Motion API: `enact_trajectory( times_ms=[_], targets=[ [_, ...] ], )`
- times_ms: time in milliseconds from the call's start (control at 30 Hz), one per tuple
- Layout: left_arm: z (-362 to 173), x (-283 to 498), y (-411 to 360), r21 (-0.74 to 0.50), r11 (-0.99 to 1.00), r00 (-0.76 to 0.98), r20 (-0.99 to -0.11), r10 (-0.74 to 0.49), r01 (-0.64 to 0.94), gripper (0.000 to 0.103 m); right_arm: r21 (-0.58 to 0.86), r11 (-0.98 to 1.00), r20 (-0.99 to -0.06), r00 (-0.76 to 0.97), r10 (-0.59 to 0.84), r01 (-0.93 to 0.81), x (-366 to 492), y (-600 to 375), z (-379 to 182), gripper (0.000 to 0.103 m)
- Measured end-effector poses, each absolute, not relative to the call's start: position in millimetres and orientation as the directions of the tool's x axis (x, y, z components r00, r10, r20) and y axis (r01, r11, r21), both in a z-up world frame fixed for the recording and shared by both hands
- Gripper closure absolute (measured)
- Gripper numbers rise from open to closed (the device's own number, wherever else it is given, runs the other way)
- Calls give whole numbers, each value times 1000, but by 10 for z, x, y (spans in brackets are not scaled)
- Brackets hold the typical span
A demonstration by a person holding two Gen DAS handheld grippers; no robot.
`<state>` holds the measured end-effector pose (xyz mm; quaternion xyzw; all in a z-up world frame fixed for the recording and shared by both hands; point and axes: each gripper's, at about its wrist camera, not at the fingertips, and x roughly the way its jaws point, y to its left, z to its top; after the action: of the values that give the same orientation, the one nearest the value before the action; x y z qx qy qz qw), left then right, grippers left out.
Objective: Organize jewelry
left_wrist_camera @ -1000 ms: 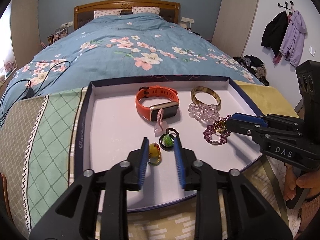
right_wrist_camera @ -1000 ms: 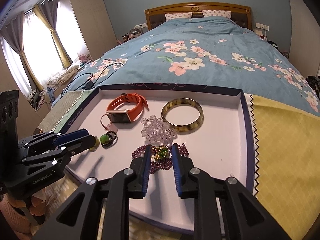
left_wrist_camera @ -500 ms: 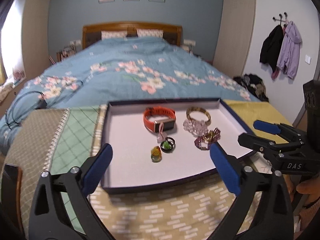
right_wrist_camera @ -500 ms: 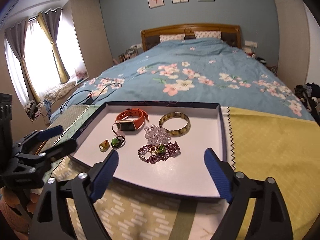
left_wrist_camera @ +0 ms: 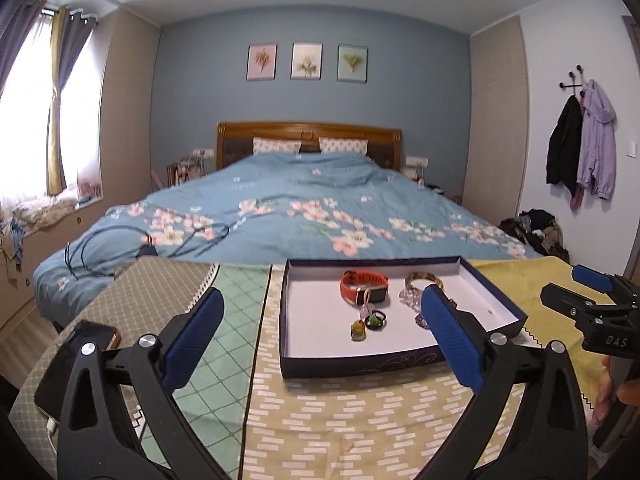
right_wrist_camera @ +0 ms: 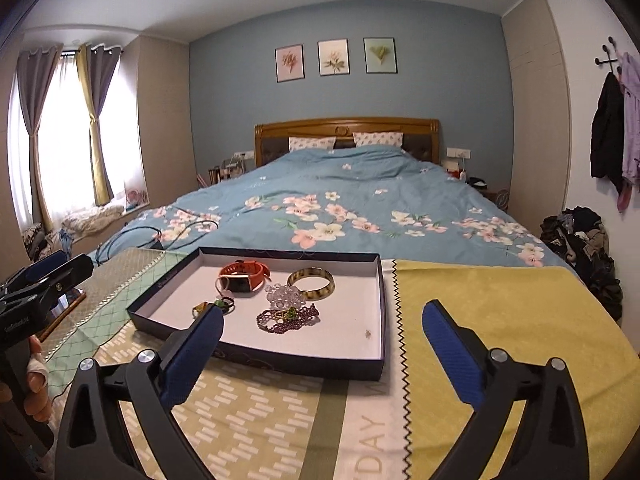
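Sitting together: all the jewelry lies loose inside the shallow tray (right_wrist_camera: pixel 380 312) on the cloth-covered table (right_wrist_camera: pixel 500 320), likely gathered there so no piece strays onto the cloth.
Landmark: every place below is told from the tray.
Left claw (left_wrist_camera: pixel 320 340): spread wide with nothing between its blue pads, its jaws having just been opening — it hangs before the tray's near wall, apart from it.
Right claw (right_wrist_camera: pixel 320 340): also released and bare, jaws just opened too, before the tray's near wall toward its right corner.
Watch (right_wrist_camera: pixel 244 276): toward the tray's far left, strap curled in a loop, face turned to the near side; its long axis runs across the tray.
Bangle (right_wrist_camera: pixel 311 283): far middle, lying flat, just beside the clear bead bracelet (right_wrist_camera: pixel 285 297).
Purple beads (right_wrist_camera: pixel 288 319): middle of the tray, a heap stretched left to right, with a small gold and green piece on top.
Two rings (left_wrist_camera: pixel 367 325): near the left wall — side by side, close together.
Judgement: both claws being free and clear of the tray suits a fresh pick or a finished sort.
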<state>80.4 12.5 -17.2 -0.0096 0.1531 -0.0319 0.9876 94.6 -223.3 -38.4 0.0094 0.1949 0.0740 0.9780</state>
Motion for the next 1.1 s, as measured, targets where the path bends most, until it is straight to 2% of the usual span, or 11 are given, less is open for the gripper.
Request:
enact_trajectory(
  times_ms=[400,633,1100],
  targets=[
    [-50,435,12,-29,997,969,-237,-72,67,6,-7,994,-281,954,102,-109,570,-2149,-315,7],
    [-8,300,-73,-17,997,976,-204,-74,73,6,5,994,-275,955,109,-112,513,-2122,-296,7],
    [19,169,-26,-35,997,978,-192,-80,74,6,7,994,-250,962,109,-111,409,-2114,-241,7]
  ],
)
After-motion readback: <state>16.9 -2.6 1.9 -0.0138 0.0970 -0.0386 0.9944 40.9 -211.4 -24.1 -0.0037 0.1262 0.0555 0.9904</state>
